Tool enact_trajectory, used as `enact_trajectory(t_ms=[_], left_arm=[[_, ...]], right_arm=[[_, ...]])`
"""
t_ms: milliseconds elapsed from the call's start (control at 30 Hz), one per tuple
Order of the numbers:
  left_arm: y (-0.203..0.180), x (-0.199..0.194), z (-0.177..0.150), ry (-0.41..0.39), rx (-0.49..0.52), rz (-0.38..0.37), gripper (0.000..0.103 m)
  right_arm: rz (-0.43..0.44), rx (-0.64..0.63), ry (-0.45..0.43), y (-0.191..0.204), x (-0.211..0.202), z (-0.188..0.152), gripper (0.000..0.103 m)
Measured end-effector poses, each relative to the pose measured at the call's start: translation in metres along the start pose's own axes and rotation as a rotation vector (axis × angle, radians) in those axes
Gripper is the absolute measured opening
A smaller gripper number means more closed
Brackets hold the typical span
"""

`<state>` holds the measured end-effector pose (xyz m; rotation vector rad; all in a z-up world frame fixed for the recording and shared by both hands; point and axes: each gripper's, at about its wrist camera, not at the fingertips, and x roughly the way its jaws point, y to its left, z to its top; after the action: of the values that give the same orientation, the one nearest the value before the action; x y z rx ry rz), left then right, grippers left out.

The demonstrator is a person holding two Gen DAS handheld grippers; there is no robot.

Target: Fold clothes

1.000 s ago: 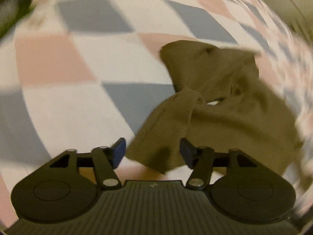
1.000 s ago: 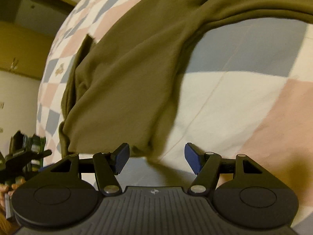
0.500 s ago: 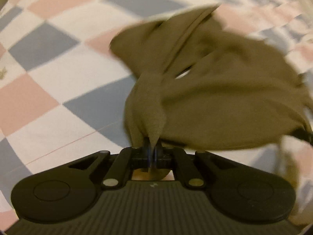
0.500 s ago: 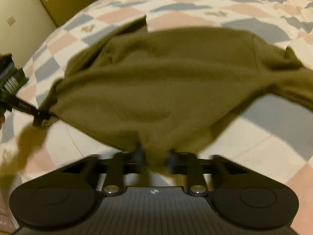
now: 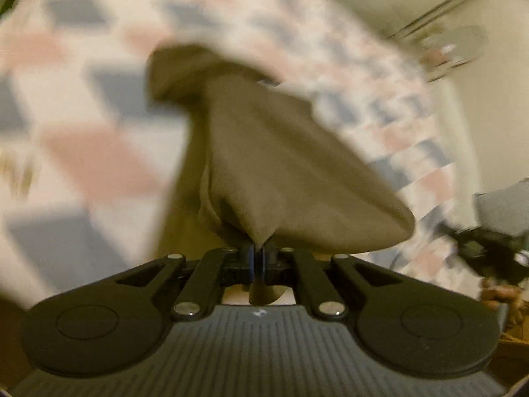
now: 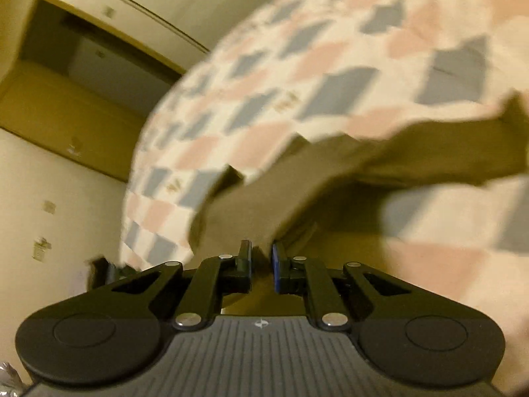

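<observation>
Hanging bunched and unfolded, olive-brown soft knit garment [image 5: 281,165], lifted partly clear of the checked pink, grey and white bed cover [image 5: 99,152], far end trailing back onto that cover. No crease, no stacked layer, no squared edge to be seen anywhere on the cloth; heavy blur, so seams and sleeves impossible to tell apart.

Pinched at the near hem by the left tongs [image 5: 258,259], blue pads pressed together on a peak of fabric, a tuft poking through below. At the other near corner, right tongs [image 6: 261,266] nearly together with olive cloth [image 6: 297,192] running down between the pads, apparently clamped on it.

Judged as mid-handling: held up by two points and spread between both tongs, every fold lacking; laying flat on the bed cover and folding left to do.

Off beside the bed: pale wall, dark wooden doorway [image 6: 76,76].
</observation>
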<state>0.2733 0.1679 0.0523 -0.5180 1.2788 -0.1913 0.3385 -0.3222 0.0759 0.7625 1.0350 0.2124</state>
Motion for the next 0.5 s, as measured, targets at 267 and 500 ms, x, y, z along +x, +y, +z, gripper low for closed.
enact_trajectory(t_ms=[267, 500], left_arm=[[0.043, 0.073, -0.071, 0.15, -0.069, 0.341, 0.03], [0.05, 0.088, -0.072, 0.082, -0.055, 0.343, 0.045]], right_arm=[[-0.064, -0.015, 0.086, -0.065, 0.001, -0.058, 0.052], [-0.119, -0.004, 0.256, -0.114, 0.038, -0.125, 0.052]])
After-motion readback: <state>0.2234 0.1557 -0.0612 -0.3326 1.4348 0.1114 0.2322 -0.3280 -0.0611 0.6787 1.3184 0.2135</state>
